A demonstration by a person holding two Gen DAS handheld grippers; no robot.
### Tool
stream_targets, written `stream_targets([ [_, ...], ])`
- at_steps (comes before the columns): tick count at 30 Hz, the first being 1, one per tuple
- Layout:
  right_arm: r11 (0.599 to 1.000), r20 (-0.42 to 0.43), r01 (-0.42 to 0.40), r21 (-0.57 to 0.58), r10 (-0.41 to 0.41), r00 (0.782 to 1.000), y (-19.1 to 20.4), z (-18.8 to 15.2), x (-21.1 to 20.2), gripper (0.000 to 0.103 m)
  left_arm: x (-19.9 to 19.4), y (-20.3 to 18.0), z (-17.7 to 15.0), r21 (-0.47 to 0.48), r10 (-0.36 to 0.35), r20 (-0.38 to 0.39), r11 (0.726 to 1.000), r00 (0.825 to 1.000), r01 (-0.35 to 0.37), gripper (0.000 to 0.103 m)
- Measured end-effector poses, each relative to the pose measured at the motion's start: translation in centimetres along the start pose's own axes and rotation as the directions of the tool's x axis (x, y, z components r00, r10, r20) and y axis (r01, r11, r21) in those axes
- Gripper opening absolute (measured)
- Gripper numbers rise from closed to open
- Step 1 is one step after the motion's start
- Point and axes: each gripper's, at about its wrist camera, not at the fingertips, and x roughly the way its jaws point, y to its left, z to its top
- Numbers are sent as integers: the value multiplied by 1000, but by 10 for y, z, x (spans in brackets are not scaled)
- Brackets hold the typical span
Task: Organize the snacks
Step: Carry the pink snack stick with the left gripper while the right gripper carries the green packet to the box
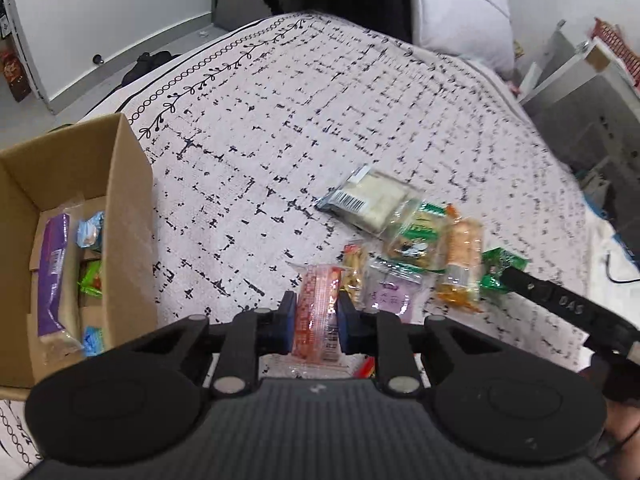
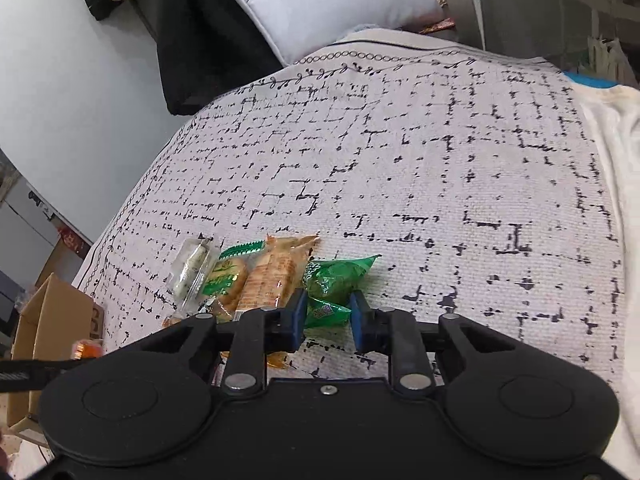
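Observation:
My left gripper (image 1: 317, 312) is shut on a pink-red snack packet (image 1: 318, 312) and holds it above the patterned cloth, right of the cardboard box (image 1: 132, 200). The box holds a purple packet (image 1: 54, 272) and several small snacks. My right gripper (image 2: 327, 314) has its fingers on either side of a green snack packet (image 2: 332, 280) that lies on the cloth; whether they press it is unclear. The right gripper also shows in the left wrist view (image 1: 504, 274) at the green packet (image 1: 498, 270). A pile of snacks lies between: a white packet (image 1: 370, 198), an orange one (image 1: 460, 264), a purple one (image 1: 390, 290).
The table has a white cloth with black marks (image 2: 440, 168). A grey pillow (image 2: 332, 4) and dark clothing (image 2: 200, 40) lie at the far edge. White shelving (image 1: 580, 92) stands to the right. The box edge also shows in the right wrist view (image 2: 44, 320).

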Motion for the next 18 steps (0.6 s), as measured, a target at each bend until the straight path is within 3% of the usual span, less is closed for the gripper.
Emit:
stream_targets([
  [8,1000,54,-8,18,7,999,1,-3,-28,21,-34,14,3,-45,-141,63,989,988,144,20],
  [18,1000,112,-26,-9,26,993,30,-7,-63,21,-74,41,3,-81,-122,168,987,978,137,20],
])
